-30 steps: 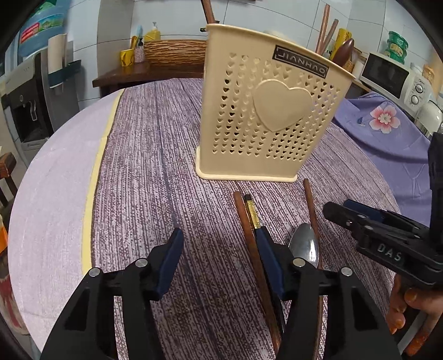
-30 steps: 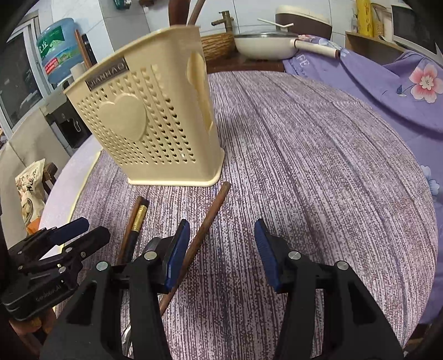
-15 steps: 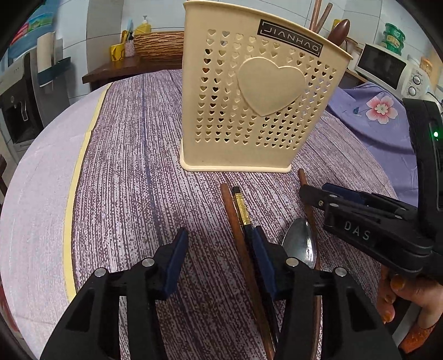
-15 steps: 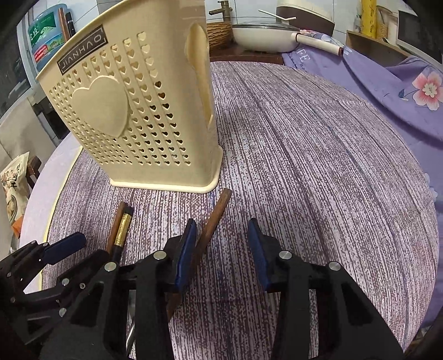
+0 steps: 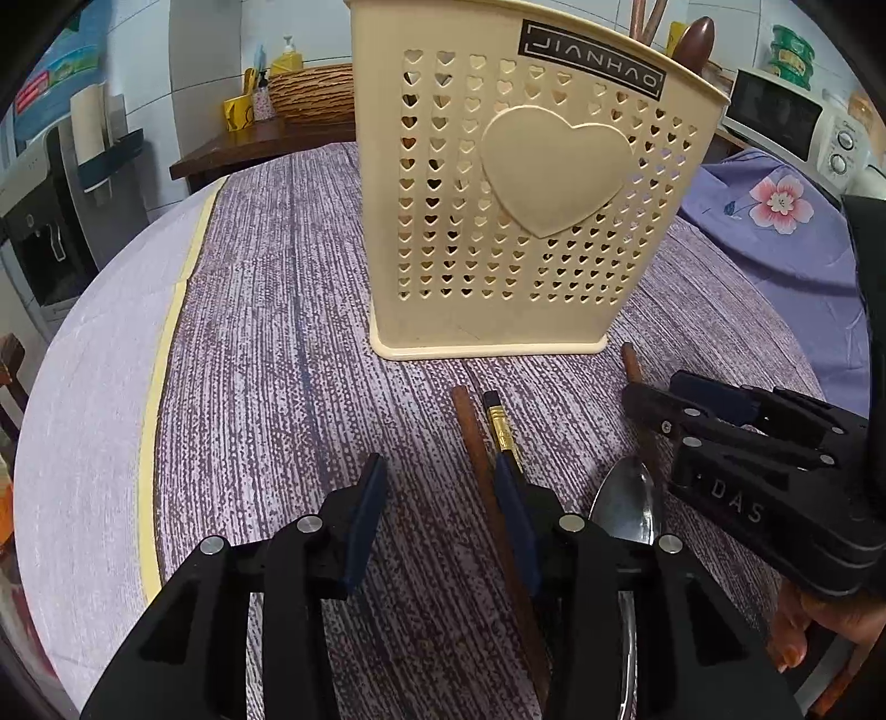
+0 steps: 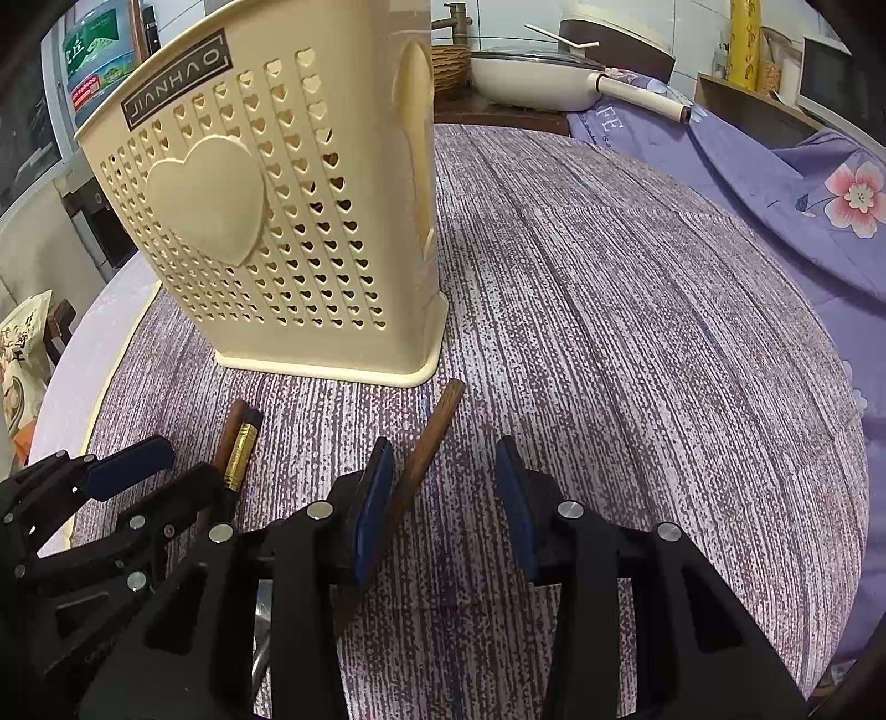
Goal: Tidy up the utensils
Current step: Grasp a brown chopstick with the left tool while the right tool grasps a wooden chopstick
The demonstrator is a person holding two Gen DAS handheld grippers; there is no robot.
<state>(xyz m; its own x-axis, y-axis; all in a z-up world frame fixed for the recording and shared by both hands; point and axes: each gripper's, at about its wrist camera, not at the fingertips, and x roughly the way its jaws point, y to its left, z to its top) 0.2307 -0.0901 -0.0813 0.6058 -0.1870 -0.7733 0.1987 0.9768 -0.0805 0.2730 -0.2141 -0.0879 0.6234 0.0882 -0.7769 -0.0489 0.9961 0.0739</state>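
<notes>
I'm hovering both hand-held grippers, left and right, jaws apart, over brown wooden chopsticks, a black gold-banded one and a shiny steel spoon (all lying before the cream heart-perforated plastic holder) on the purple-streaked desk.

The utensil holder stands upright on the table, away from its near edge, with a few utensils standing in it. Before the holder's base, three sticks lie flat on the table, pointing toward it: a wooden chopstick on the left, a banded chopstick just beside it, and another wooden chopstick well apart to the right. A spoon lies between them, nearer the table's front edge. A pan sits behind the table.
</notes>
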